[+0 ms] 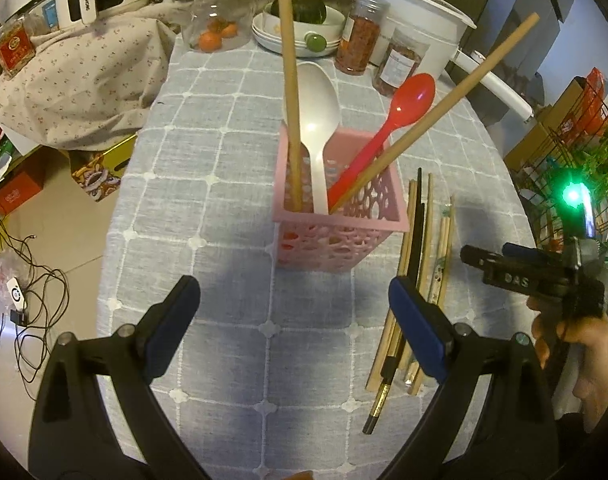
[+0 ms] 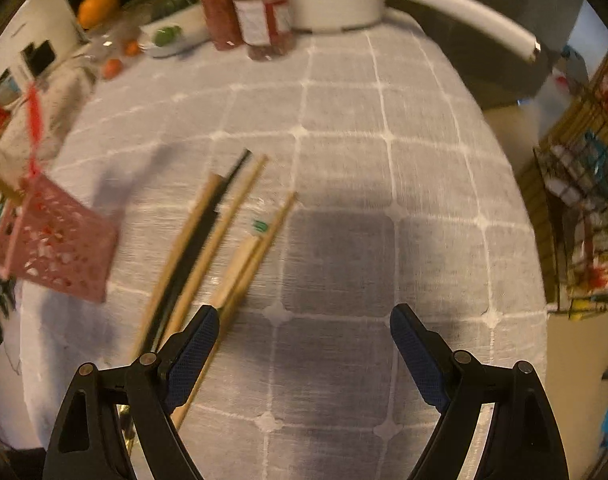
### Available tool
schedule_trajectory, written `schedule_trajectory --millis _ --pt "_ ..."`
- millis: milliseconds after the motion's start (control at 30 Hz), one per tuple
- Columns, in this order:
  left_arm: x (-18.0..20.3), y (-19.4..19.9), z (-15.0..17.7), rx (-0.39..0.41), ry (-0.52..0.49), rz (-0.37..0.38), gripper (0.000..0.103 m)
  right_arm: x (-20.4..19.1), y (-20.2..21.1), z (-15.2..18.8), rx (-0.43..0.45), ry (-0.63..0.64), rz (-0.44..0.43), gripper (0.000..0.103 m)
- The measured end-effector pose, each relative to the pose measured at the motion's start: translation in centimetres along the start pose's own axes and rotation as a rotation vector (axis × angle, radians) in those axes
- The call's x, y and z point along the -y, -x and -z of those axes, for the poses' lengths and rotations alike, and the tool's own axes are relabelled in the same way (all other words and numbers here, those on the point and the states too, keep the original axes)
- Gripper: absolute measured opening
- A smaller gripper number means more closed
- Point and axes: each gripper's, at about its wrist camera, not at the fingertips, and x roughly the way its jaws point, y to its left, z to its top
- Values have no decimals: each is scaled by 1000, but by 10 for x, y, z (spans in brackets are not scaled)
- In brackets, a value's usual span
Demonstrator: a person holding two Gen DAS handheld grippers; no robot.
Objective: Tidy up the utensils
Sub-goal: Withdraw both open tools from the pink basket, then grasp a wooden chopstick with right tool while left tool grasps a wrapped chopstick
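- The pink basket [image 1: 340,216] stands upright on the tabletop [image 1: 208,208] at the centre of the left wrist view, just ahead of the left claw [image 1: 294,292].
- Four utensils stand in it. A wooden chopstick [image 1: 288,80] runs almost straight up to the top edge of the frame. A white spoon [image 1: 316,120] stands beside it, bowl end up. A red spoon [image 1: 388,136] leans toward the upper right, bowl end up. A second wooden chopstick [image 1: 444,108] leans further toward the upper right.
- A loose bundle of chopsticks [image 1: 416,264], wooden and black, lies flat just right of the basket, long axes running from the lower frame up toward the centre.
- The left claw is spread wide with nothing between its fingers.
- The right claw [image 2: 304,320], in the blurred right wrist view, is also spread wide and holds nothing; its left finger [image 2: 192,352] overlaps the near ends of the bundle, contact unclear.
- There the bundle slants from lower left to upper centre.
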Motion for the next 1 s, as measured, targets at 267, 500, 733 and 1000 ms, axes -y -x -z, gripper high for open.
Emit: schedule_trajectory --millis 267,500,733,1000 --pt "6 -2 1 -16 -15 10 95 5 -12 -7 -26 -39 -16 89" --pt "8 -2 1 -16 -29 4 95 -3 -19 -12 -23 -26 8 89" --pt "12 -2 4 -19 -57 0 95 -12 -24 -15 -15 20 65 87" --pt "35 -2 13 -7 -158 9 95 -5 -12 -10 -9 82 14 31"
